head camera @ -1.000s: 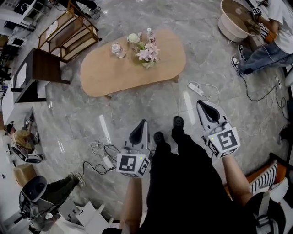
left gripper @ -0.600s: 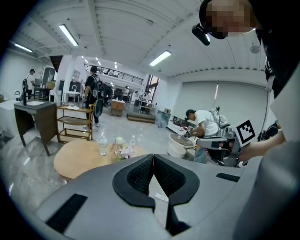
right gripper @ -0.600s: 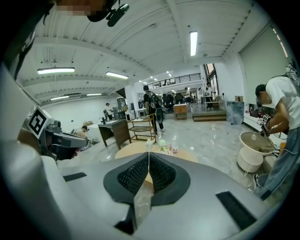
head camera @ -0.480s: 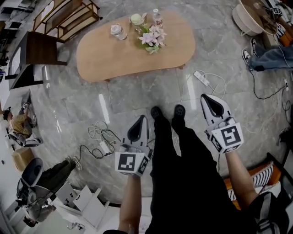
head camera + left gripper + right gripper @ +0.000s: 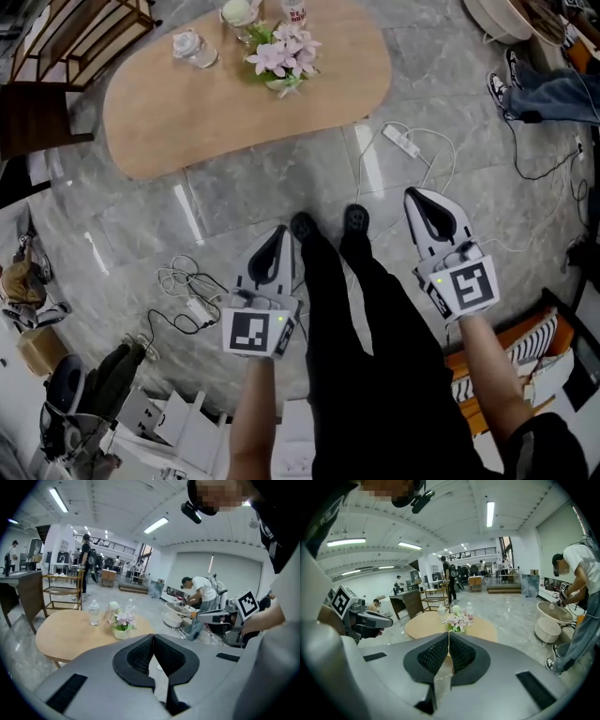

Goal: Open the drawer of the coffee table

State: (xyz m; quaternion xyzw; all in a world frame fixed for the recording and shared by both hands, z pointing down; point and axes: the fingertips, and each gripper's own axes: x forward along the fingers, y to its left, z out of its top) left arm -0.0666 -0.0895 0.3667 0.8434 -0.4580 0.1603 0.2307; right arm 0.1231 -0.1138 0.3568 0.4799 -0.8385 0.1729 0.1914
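Coffee table (image 5: 225,112): light wood, rounded kidney-shaped top, on a grey marble floor (image 5: 281,187). Its drawer cannot be made out in any view; the head view shows only the tabletop.

On the table, near its far edge: a pot of pink flowers (image 5: 278,58). A clear bottle (image 5: 192,47) stands toward the table's far left.

Left gripper (image 5: 278,232): on the near side of the table, well apart from it, pointing toward it. Jaws clenched; the black pads (image 5: 138,654) meet at the tips with nothing between them.

Right gripper (image 5: 419,195): also on the table's near side, off its right end and well apart from it. Jaws clenched, pads (image 5: 461,653) meeting at the tips, empty.

The person's shoes (image 5: 302,225) are on the table's near side. A white power strip (image 5: 401,141) lies just off the table's near right edge. A tangle of cables (image 5: 187,291) lies off the near left, well apart.
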